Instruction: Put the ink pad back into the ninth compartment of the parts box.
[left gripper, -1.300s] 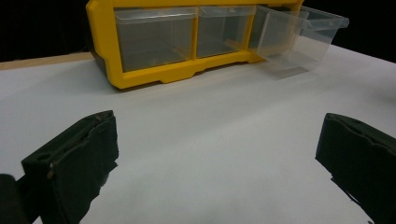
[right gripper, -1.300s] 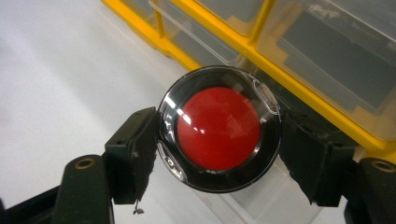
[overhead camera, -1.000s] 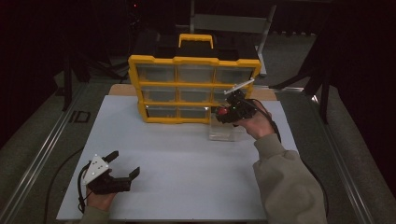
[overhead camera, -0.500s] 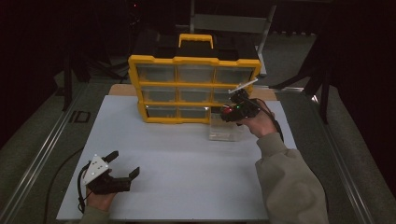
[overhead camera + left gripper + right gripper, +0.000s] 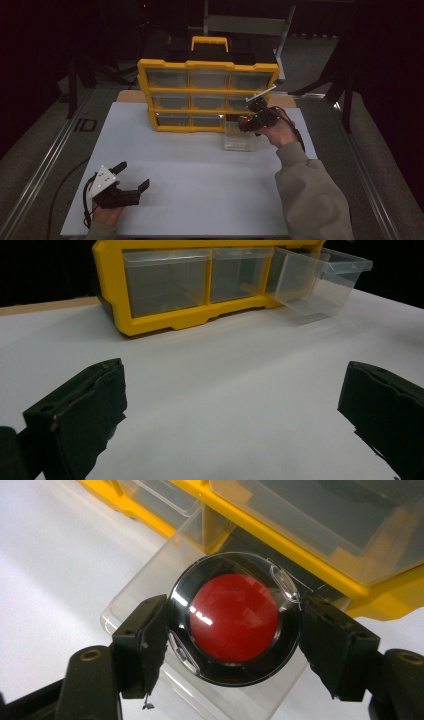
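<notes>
While my right gripper [image 5: 232,645] clamps a round black-rimmed case with a red disc [image 5: 234,617] between its jaws, I see it poised over the pulled-out clear drawer [image 5: 150,585] at the yellow organizer's [image 5: 207,95] bottom-right slot. No writing is readable. At seven o'clock, my left gripper [image 5: 131,176] rests wide open, holding nothing, on the white tabletop [image 5: 200,170].

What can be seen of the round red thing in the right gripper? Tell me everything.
The round red thing is a glossy red disc set in a black ring under a clear, shiny cover with small tabs. The right gripper clamps its rim on two sides, face toward the camera, above the pulled-out clear drawer of the yellow organizer.
</notes>
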